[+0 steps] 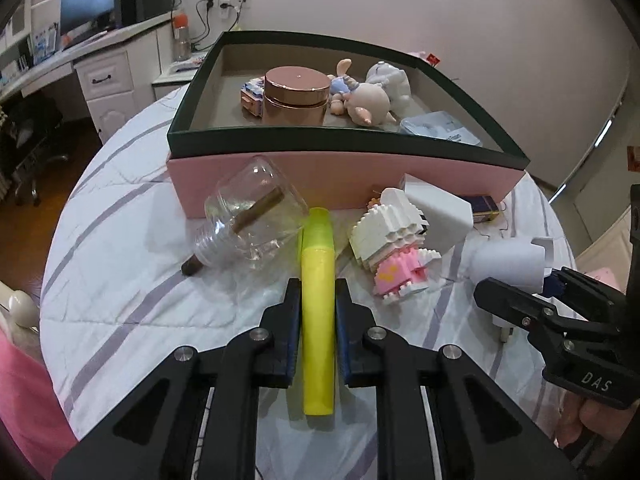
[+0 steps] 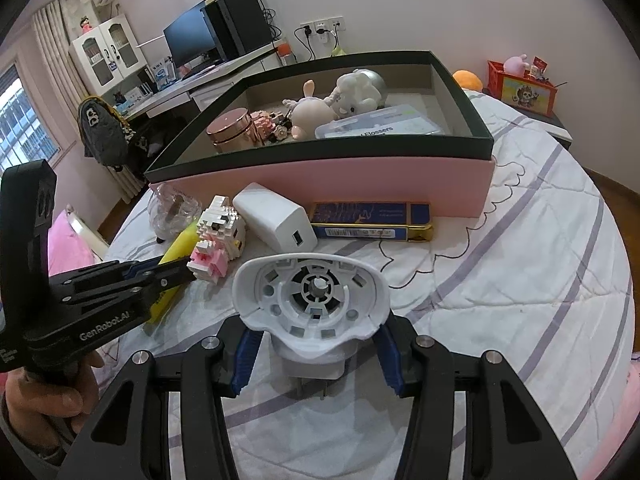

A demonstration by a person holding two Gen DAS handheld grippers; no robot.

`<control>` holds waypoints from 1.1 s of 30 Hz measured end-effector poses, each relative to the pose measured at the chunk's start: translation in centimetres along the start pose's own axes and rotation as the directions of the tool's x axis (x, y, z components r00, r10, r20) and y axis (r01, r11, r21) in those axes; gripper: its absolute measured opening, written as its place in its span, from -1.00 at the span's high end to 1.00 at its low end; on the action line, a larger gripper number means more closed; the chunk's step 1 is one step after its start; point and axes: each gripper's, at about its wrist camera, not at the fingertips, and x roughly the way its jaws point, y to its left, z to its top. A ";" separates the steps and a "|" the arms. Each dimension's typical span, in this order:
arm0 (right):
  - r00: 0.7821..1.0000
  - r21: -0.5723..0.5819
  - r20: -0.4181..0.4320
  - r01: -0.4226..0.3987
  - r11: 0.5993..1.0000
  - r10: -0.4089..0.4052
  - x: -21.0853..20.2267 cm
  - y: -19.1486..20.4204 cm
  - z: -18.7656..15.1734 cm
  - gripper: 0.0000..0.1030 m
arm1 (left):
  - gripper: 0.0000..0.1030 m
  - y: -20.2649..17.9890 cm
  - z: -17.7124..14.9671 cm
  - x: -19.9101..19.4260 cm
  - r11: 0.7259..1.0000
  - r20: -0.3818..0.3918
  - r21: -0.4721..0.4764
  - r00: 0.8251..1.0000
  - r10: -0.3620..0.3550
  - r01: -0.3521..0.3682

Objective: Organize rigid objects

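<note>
Bed quilt (image 2: pixel 520 240) holds box (image 2: pixel 320 184), approx. half filled. Left tongs (image 1: pixel 318 304) clamp yellow marker (image 1: pixel 318 280); right tongs (image 2: pixel 316 344) clamp white plug device (image 2: pixel 312 296). Several items wait outside.

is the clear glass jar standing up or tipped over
Tipped over. The glass jar lies on its side on the bedspread, threaded neck toward the camera, base against the pink box, a brown stick inside.

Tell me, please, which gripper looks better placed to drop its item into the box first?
Probably left: the left gripper, shut on the yellow highlighter, points at the box; the right gripper holds a white plug-in device farther back.
</note>
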 end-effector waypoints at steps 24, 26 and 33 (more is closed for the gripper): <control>0.998 -0.039 0.061 -0.023 0.999 0.026 -2.4 1.6 2.1 0.00 | 0.96 0.7 1.7 -1.5 0.996 0.054 0.027 0.995 0.080 -0.081; 0.998 -0.037 0.055 -0.023 0.999 0.025 -2.2 1.6 1.9 0.00 | 0.90 0.8 1.6 -0.9 0.997 0.033 0.023 0.997 0.073 -0.074; 0.999 -0.020 0.043 -0.018 1.000 0.019 -1.9 0.8 1.6 0.00 | -0.77 0.2 0.9 -2.5 0.998 0.087 0.039 0.995 0.042 -0.045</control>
